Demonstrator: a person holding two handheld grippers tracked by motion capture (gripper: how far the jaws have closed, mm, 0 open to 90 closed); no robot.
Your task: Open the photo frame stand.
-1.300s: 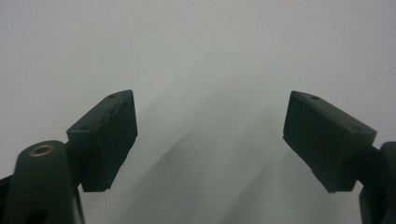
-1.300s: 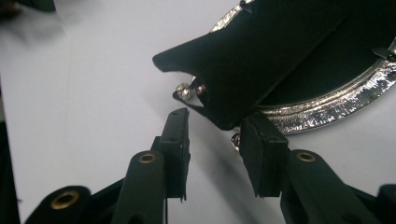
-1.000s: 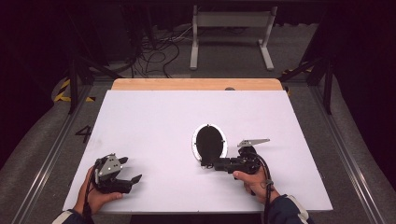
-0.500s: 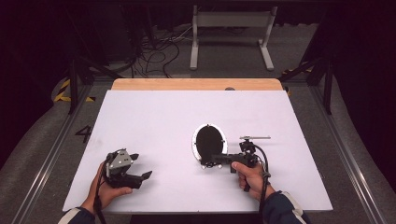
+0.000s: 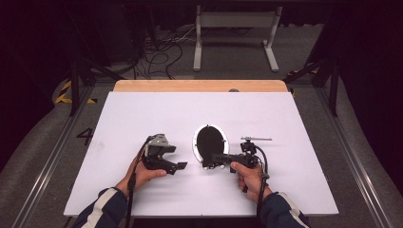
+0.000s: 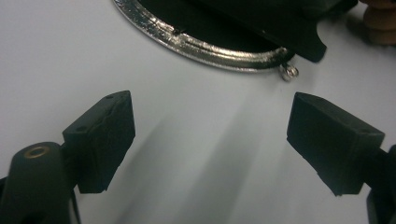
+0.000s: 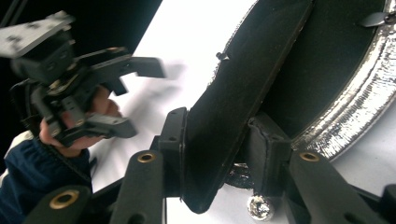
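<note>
A white desk (image 5: 142, 114) carries a black oval mirror (image 5: 209, 140) with a silver rim (image 6: 205, 46), lying flat near the middle, slightly toward the person's side. A strip of bare wood (image 5: 199, 85) shows along the desk's far edge.

The right claw (image 5: 216, 158) lies low at the mirror's near edge, pointing left across the desk, held by the right hand (image 5: 249, 172). In the right gripper view its jaws are closed on a thin black flap (image 7: 243, 88) that stands up on edge from the mirror; the flap sits pinched between the two pads (image 7: 266, 144). Whether this flap is a stand or a cover I cannot tell. A small silver ball (image 7: 258, 205) shows at the rim just beneath the jaws, and the silver rim curves away to the right.

The left claw (image 5: 178, 166) is just left of the mirror, apart from it, held by the left hand (image 5: 142, 173) and pointing right toward the rim. In the left gripper view its jaws stand wide apart with nothing between them, only bare white desk; the silver rim and a small ring (image 6: 290, 71) on it lie just beyond the pads. A cable (image 5: 130, 190) trails from the left claw down past the striped sleeve (image 5: 102, 209). Floor cables (image 5: 161, 52) and a white frame (image 5: 235, 28) sit beyond the desk
</note>
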